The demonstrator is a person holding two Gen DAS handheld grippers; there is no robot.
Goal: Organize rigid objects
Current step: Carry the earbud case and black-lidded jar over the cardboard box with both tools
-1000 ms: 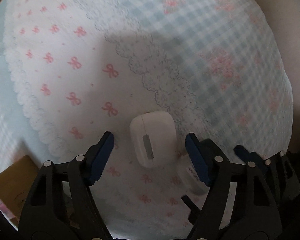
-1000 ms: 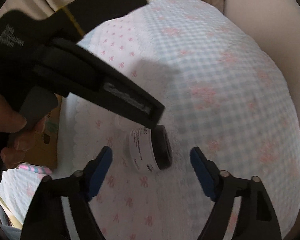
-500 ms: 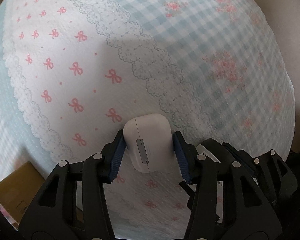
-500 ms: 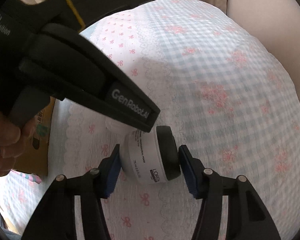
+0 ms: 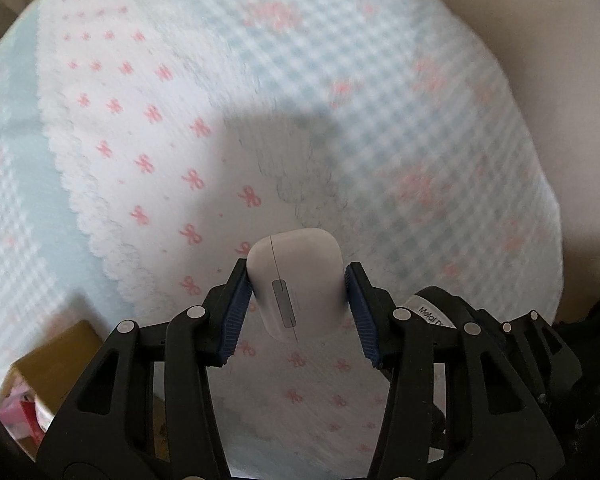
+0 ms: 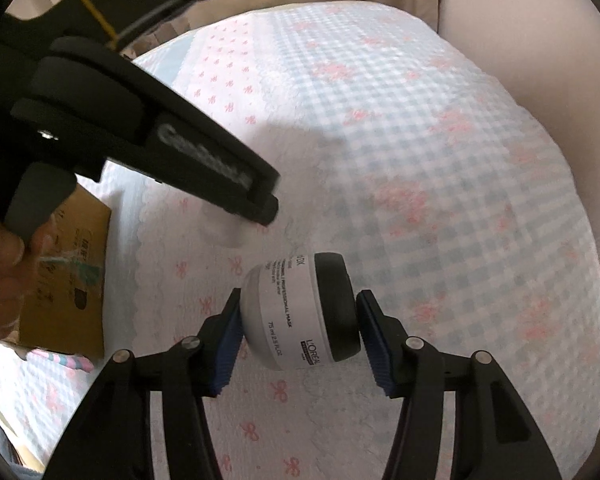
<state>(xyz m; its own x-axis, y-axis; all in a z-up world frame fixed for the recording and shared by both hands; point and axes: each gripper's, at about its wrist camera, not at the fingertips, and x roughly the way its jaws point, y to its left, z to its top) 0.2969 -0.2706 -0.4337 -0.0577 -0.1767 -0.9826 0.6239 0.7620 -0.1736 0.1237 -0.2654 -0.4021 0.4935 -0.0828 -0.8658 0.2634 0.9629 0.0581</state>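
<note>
A white earbud case [image 5: 296, 286] sat pinched between the blue pads of the left gripper [image 5: 296, 304], above a bow-print quilt [image 5: 148, 152]. Beside it, the right gripper [image 6: 300, 332] clamped a black-lidded mask jar [image 6: 300, 312] on its side; a cardboard box [image 6: 66, 280] lay at the quilt's edge.

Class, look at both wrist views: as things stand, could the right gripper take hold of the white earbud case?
Probably not. The right gripper is already shut on the hair mask jar, so its jaws are full. The white earbud case is itself clamped between the pads of the left gripper, which covers both its sides.
</note>
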